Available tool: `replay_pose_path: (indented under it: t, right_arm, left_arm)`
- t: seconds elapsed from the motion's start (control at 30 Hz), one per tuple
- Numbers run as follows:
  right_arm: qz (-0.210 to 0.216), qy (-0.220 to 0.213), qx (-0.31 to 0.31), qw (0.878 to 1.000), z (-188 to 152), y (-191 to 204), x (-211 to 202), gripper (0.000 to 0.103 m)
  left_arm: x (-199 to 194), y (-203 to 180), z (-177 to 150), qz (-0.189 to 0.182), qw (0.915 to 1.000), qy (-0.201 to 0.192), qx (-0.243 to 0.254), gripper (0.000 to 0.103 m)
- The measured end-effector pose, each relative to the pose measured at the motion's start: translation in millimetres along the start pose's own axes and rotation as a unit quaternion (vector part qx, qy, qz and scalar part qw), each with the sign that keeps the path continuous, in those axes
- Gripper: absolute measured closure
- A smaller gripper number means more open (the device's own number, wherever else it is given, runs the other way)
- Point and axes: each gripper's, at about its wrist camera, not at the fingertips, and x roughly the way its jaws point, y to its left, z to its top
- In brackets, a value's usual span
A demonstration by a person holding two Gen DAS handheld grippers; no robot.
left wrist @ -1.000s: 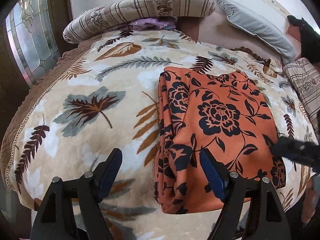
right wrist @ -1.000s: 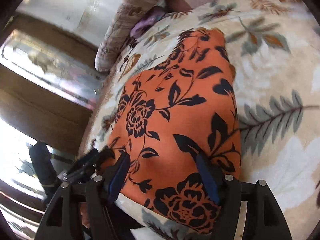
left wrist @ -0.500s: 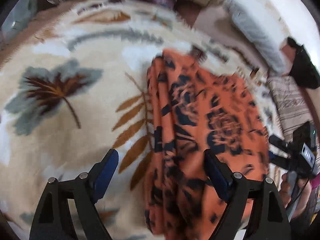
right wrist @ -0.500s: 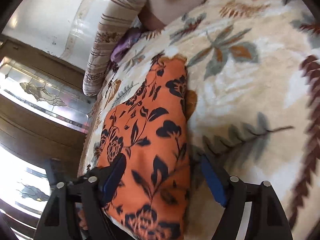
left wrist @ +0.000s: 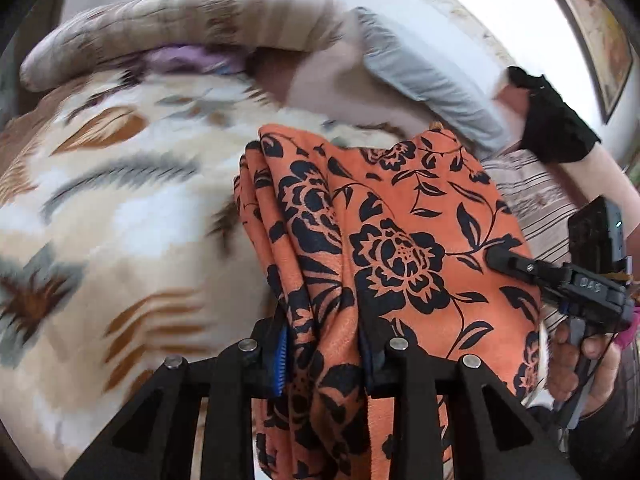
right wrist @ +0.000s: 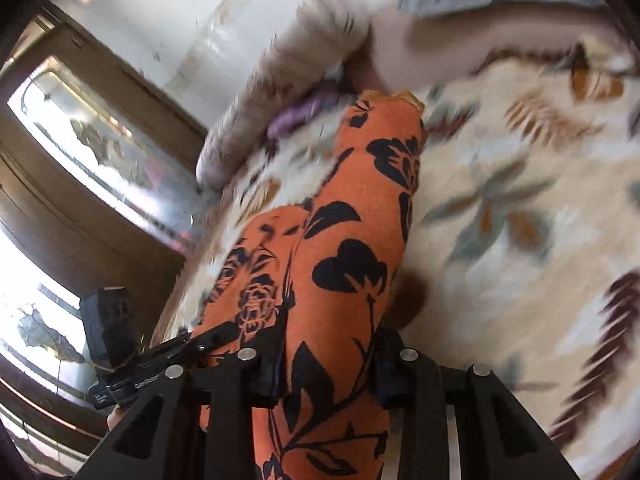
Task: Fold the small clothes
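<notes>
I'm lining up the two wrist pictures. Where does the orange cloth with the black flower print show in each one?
Left wrist: the orange black-flowered cloth fills the centre and right, its near edge pinched in the left gripper.
Right wrist: the cloth runs up the middle from the bottom, clamped in the right gripper.
Shared landmark: the striped beige bolster pillow beyond the cloth's far end.

Bedroom: blanketed bed (left wrist: 120,208), pillows (left wrist: 420,76)

Folded orange black-flowered cloth (left wrist: 400,220) lifted off the bed, edges bunched.
</notes>
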Motion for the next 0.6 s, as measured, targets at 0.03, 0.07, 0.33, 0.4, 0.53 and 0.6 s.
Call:
replay_pose_path:
  t: [0.03, 0.07, 0.33, 0.4, 0.53, 0.6]
  right_arm:
    - [0.002, -0.002, 0.01, 1.0, 3, -12, -6, 0.069]
    - [0.003, 0.007, 0.027, 1.0, 6, -32, -8, 0.068]
    - [-0.12, -0.005, 0.121, 0.985, -27, -121, -17, 0.043]
    - [-0.122, -0.038, 0.089, 0.988, -30, -97, -34, 0.043]
    - [-0.073, -0.056, 0.035, 0.995, -32, -48, -40, 0.029]
    - [-0.07, -0.038, 0.027, 0.996, -40, -43, -25, 0.025]
  left_arm:
    - [13, -9, 5, -0.003, 1.0, 0.005, 0.003, 0.071]
    - [27, -16, 8, -0.001, 0.9999, 0.014, 0.005, 0.068]
    - [77, -31, -11, 0.082, 0.9939, 0.065, 0.035, 0.045]
    - [58, -34, -11, 0.102, 0.9929, 0.043, 0.044, 0.045]
    - [40, -38, -17, 0.106, 0.9927, 0.02, 0.053, 0.035]
    - [41, -41, -21, 0.125, 0.9901, 0.033, 0.054, 0.035]
